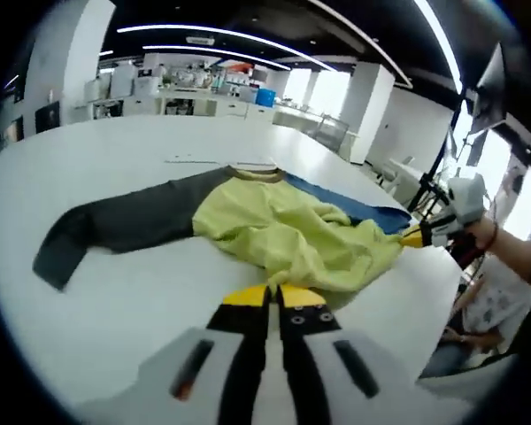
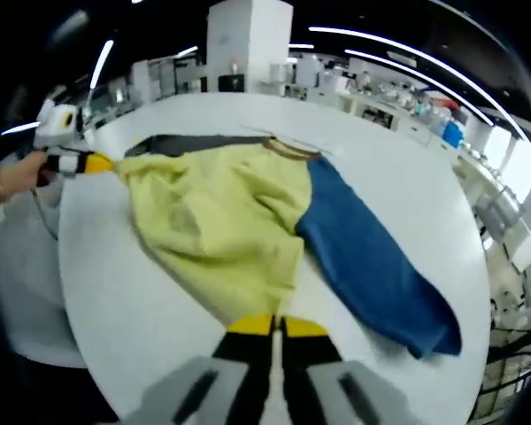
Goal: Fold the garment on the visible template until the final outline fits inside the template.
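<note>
A long-sleeved garment (image 1: 274,226) lies on the white table (image 1: 88,292), its yellow body rumpled. It has a dark grey sleeve (image 1: 115,226), a blue sleeve (image 1: 354,205) and a tan collar (image 1: 257,174). My left gripper (image 1: 270,297) is shut, its yellow tips at the body's near hem edge. My right gripper (image 1: 416,236) comes in from the right, pinching the far hem corner. In the right gripper view the yellow body (image 2: 212,212) and blue sleeve (image 2: 372,266) spread before my right gripper (image 2: 274,326), shut on the hem. The left gripper (image 2: 97,163) holds the other corner.
A thin pale line (image 1: 195,161) marks the table just past the collar. The table's rounded edge (image 2: 71,292) falls away close to the hem. A seated person (image 1: 491,301) is beside the table at the right. Desks and benches (image 1: 186,93) fill the room behind.
</note>
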Available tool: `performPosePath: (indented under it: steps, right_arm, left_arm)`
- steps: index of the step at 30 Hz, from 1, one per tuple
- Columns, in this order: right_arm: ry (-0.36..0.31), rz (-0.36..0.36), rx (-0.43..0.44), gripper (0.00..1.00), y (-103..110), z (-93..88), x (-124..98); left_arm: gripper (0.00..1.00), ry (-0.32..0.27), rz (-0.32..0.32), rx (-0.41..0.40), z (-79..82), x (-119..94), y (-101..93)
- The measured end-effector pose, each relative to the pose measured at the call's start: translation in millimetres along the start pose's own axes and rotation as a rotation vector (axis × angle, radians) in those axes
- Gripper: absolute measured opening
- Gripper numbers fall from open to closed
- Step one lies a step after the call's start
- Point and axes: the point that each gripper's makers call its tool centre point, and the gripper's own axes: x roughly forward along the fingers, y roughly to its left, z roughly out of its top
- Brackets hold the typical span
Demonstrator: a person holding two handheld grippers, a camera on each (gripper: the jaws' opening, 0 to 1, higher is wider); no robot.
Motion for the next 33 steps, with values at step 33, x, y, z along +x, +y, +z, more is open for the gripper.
performPosePath:
  steps: [33]
  right_arm:
    - [0.074,0.024,-0.020,0.00,61,-48.7,-33]
  left_arm:
    - [0.01,0.141,0.149,-0.267,-85.3,-63,37.6]
